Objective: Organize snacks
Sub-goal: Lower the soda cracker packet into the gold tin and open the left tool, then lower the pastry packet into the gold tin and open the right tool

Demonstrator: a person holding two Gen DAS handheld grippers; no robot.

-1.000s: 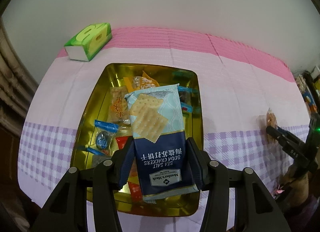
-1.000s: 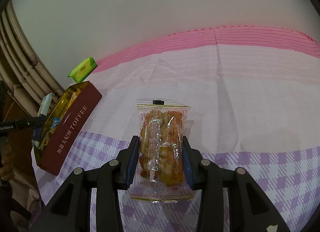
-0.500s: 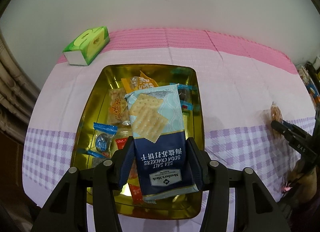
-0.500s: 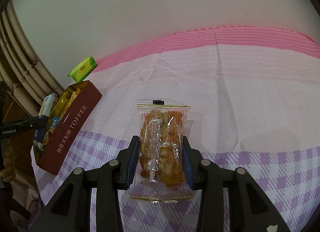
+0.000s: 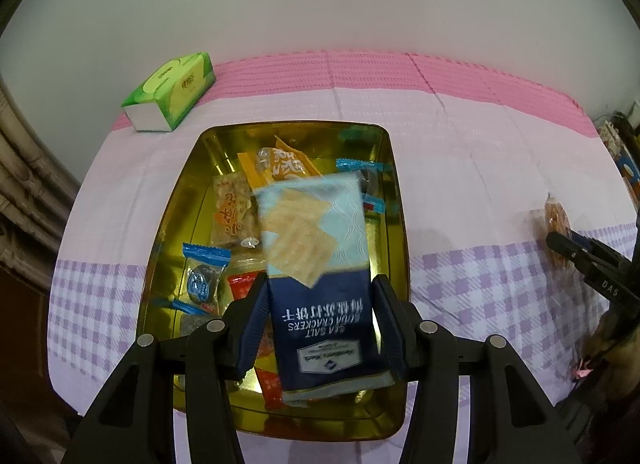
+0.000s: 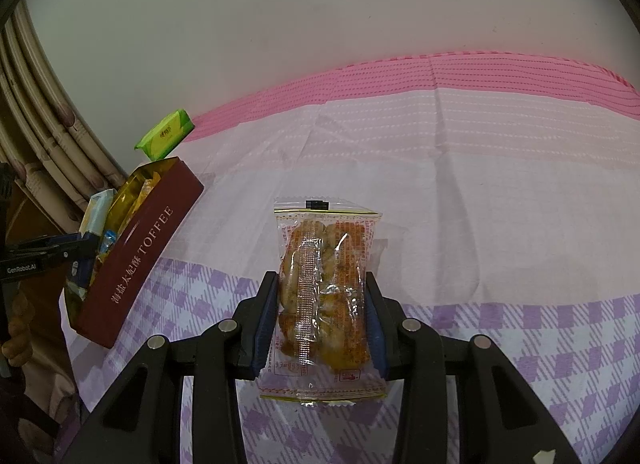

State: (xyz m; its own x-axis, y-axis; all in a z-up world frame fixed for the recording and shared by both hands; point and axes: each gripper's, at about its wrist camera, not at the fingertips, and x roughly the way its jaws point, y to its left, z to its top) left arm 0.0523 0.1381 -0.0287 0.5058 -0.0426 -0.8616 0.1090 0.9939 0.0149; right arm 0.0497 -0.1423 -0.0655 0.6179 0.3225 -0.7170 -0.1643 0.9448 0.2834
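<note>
Soda cracker pack [image 5: 320, 284] sits clamped in the left gripper [image 5: 322, 328], its long axis running away from the camera, directly above the gold tin [image 5: 394, 200] — already holding small wrapped snacks. A drop from here looks likely to land inside. The right gripper [image 6: 322, 324] pinches a clear fried-snack packet [image 6: 324, 296] low over the bench [image 6: 480, 184], well right of the tin. A green tissue pack [image 5: 172, 90] lies beyond the tin, out of the way.

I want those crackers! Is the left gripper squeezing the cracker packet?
Touching. The left wrist view shows both pads of the left gripper pressed against the sides of the soda cracker packet.
</note>
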